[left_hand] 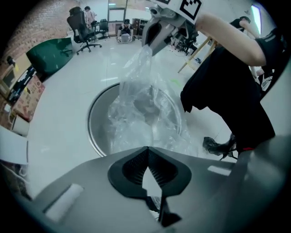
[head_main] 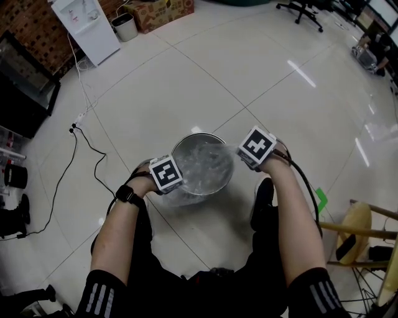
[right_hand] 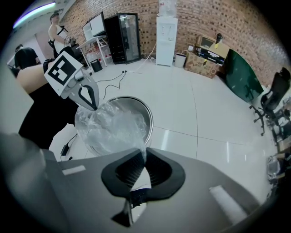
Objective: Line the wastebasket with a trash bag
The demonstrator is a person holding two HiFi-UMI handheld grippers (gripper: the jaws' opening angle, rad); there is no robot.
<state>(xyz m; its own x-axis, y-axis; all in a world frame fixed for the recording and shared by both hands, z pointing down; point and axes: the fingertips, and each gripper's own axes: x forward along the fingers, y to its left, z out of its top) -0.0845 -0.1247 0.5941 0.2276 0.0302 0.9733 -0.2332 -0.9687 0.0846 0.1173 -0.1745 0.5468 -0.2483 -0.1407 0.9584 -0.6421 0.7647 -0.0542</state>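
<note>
Both claws pinch opposite edges of the clear trash bag (head_main: pixel 202 166), the left claw (left_hand: pixel 146 149) at the near-left rim of the wastebasket (head_main: pixel 196 135) and the right claw (right_hand: pixel 142 154) at its right rim, so the bag's mouth spans the basket between and below them.

Shows one round steel wastebasket (head_main: pixel 198 134) and one clear trash bag (head_main: pixel 202 164). Counts two pairs of tongs, the left tongs (left_hand: pixel 148 148) and the right tongs (right_hand: pixel 144 151). Counts two marker cubes as well, the left cube (head_main: pixel 166 173) and the right cube (head_main: pixel 257 146). Adds one wristwatch (head_main: pixel 126 194). Further back, takes in one white water dispenser (right_hand: pixel 166 38), one small bin (right_hand: pixel 180 59), one cardboard box (head_main: pixel 163 12), one black glass-door fridge (right_hand: pixel 128 43) and one wooden stool (head_main: pixel 365 227).
</note>
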